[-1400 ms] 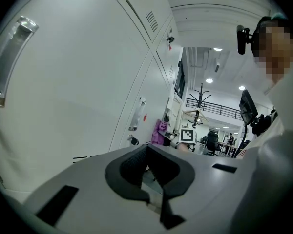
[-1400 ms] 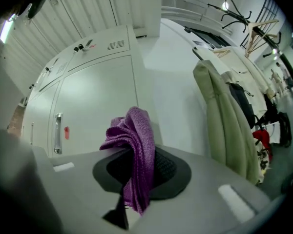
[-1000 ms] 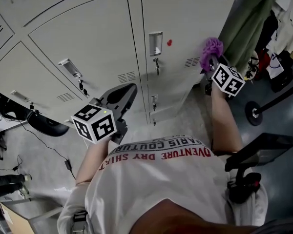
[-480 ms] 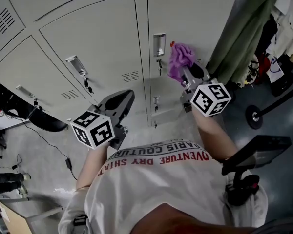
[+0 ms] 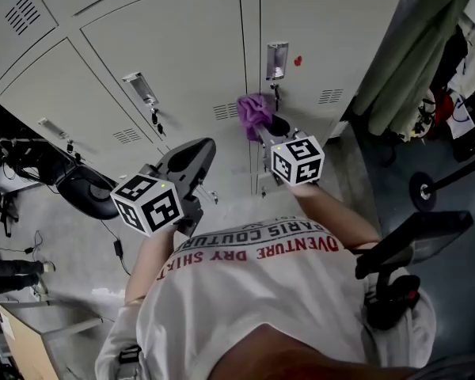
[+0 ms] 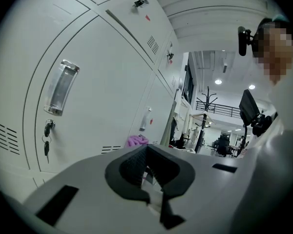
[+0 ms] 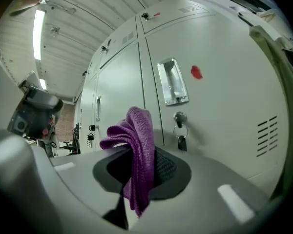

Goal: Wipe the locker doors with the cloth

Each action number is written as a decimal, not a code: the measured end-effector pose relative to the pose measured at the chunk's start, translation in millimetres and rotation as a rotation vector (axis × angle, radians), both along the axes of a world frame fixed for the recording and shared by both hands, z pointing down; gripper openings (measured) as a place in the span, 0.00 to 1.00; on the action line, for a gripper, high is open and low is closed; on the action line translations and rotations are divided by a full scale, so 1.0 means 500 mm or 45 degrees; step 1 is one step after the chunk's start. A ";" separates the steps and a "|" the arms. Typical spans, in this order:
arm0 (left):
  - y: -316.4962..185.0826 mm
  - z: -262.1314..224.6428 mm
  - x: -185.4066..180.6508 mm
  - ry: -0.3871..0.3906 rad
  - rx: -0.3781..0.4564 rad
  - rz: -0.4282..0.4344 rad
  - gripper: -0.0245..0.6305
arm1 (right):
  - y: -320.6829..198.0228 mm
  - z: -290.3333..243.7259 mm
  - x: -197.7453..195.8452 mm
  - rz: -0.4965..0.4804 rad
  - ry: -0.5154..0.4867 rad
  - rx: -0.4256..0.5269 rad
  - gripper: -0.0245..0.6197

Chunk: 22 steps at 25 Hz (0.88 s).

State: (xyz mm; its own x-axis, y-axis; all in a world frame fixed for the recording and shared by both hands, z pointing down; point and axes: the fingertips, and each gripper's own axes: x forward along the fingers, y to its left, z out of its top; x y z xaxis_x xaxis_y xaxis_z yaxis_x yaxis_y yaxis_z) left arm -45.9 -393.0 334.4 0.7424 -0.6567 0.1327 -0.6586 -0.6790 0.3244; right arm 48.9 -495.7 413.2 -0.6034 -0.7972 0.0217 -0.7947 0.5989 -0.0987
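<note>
**Cloth swept leftward under the handle**

Nearest the person, the left gripper is held low and back from the lockers. Its fingers are drawn together with nothing between them, so it takes no part in the wipe.

Further out, the right gripper has its fingers clamped on the purple cloth, which bunches up above them and hangs below.

A second ago the cloth was to the right of the door handle, by the vent slots. Now the cloth is below and to the left of the handle, close to the seam with the next locker door.

That looks like one pass across the lower part of the right-hand door. The area above the handle and the neighbouring doors probably remain to be wiped. No view settles whether the cloth is pressing on the metal.
</note>
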 end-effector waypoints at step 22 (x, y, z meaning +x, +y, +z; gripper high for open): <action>-0.011 0.004 0.012 0.032 0.005 0.055 0.04 | -0.073 0.030 0.107 0.187 -0.039 0.008 0.13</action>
